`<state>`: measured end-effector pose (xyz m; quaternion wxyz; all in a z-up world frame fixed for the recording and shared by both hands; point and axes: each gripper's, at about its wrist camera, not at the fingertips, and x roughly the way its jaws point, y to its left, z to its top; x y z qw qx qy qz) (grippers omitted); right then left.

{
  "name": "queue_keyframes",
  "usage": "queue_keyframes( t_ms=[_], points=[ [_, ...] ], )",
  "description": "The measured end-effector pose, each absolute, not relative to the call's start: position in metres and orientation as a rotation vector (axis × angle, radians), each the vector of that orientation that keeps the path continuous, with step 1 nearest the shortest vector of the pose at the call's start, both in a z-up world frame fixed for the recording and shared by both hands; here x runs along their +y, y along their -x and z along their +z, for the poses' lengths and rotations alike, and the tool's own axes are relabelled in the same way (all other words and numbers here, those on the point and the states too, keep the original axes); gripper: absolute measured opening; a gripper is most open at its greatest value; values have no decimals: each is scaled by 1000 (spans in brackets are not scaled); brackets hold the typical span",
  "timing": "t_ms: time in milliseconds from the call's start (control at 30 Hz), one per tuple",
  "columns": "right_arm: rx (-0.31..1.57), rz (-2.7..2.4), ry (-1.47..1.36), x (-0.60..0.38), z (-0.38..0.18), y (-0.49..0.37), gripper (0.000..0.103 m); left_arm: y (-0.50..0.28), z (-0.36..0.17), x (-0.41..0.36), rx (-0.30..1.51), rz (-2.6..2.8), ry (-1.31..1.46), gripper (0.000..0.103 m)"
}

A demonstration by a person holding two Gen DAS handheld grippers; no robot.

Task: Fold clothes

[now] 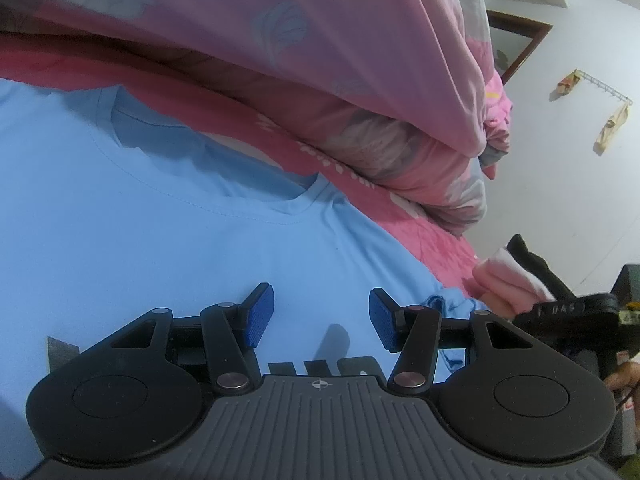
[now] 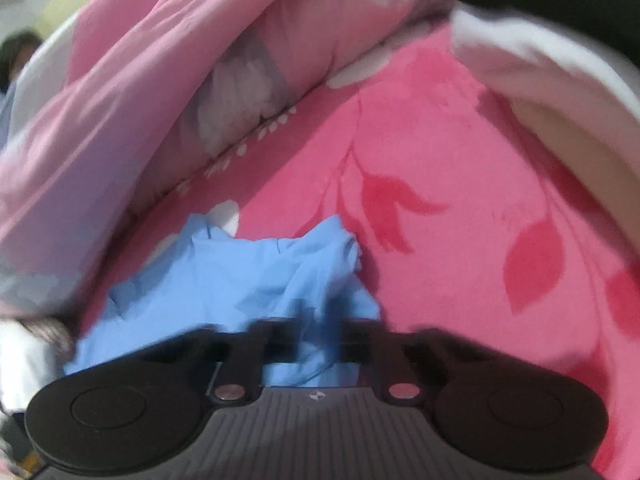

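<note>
A light blue T-shirt lies flat on the pink bed sheet, its neckline toward the quilt. My left gripper hovers over the shirt's chest, open, with nothing between its blue pads. In the right wrist view the shirt's sleeve is bunched and wrinkled on the sheet. My right gripper is blurred; its fingers stand together with a fold of the blue sleeve pinched between them. The right gripper's black body shows at the right edge of the left wrist view.
A pink flowered quilt is heaped along the far side of the bed, also seen as the quilt on the left. A person's pink and white sleeve reaches in at upper right. A white wall with a hook rail stands beyond.
</note>
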<state>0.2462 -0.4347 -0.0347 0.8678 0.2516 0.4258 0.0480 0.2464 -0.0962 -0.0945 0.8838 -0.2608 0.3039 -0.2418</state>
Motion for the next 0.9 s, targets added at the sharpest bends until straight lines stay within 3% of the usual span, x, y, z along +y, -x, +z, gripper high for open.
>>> queue_keyframes(
  t_ms=[267,533,667,733,900],
  points=[
    [750,-9,-37,-430,27,-255,1,-247,-94,-97,634,-500,538,53],
    [817,-146,533,-413,-1,-311,1,-247,-95,-97,632,-501,533,53],
    [792,-213,543,-416,-22,-333,4,-246,-95,-97,631,-502,533,53],
    [770,-265,519,-422,-26,-338,15,-246,-95,-97,630,-502,532,53],
    [678,-300,350,-437,-13,-321,15,-246,-96,-97,630,-501,531,53]
  ],
)
